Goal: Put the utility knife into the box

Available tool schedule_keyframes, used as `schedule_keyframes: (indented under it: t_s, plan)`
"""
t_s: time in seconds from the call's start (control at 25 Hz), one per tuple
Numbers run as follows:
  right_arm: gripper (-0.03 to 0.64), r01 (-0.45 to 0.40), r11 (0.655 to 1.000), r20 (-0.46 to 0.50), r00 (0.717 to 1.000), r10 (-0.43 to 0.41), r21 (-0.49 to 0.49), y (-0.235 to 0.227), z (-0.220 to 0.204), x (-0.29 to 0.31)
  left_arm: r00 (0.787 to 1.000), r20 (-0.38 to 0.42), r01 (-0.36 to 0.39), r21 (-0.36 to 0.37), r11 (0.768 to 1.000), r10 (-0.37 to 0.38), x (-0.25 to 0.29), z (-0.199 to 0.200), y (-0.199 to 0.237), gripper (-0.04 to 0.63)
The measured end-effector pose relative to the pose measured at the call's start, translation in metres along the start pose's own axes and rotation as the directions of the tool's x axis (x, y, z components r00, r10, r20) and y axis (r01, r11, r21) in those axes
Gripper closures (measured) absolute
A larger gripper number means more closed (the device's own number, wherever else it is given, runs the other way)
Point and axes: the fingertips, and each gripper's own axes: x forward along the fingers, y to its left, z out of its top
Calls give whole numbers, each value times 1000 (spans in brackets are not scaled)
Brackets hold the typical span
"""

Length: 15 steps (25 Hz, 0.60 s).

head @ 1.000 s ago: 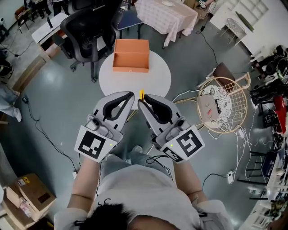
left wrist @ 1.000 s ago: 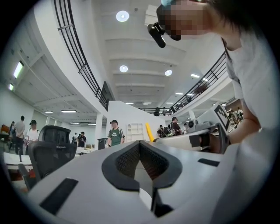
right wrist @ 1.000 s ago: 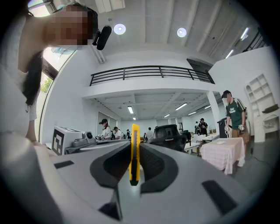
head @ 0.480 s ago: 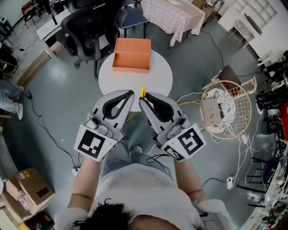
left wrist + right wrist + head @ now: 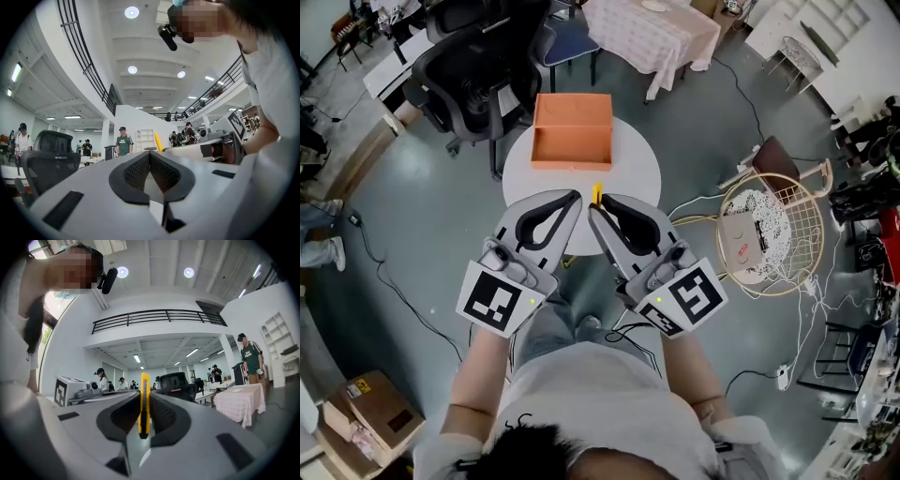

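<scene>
My right gripper (image 5: 145, 397) has its jaws clamped on the slim yellow utility knife (image 5: 144, 411). The knife stands on edge between the pads, with its end poking out past the tips. My left gripper (image 5: 150, 157) has its jaws pressed together with nothing between them. I hold it just beside the right one, both raised in front of my chest. Over the last second neither grip has altered, and the two grippers sit in the same spot in the head view. What has shifted is the room: the round white table (image 5: 630, 173) and the open orange cardboard box (image 5: 572, 131) on its far side have slid a little lower in the head view, and the floor clutter has drifted with them. I take that to mean I am closing on the table while carrying the knife, so the pickup is done and this is the carry. The knife's tip now lies over the table's near edge, well short of the box, which looks empty. I judge that a reach across the table is needed before the jaws let go.
</scene>
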Motion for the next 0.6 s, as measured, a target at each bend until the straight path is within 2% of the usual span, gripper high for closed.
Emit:
schedule_keyframes:
  t_s: [0.6]
  plan:
    - [549,118,993,-18,993,-118,3,-50,-9,99,994,1,108,-30,994,-108,38,-18,106,586]
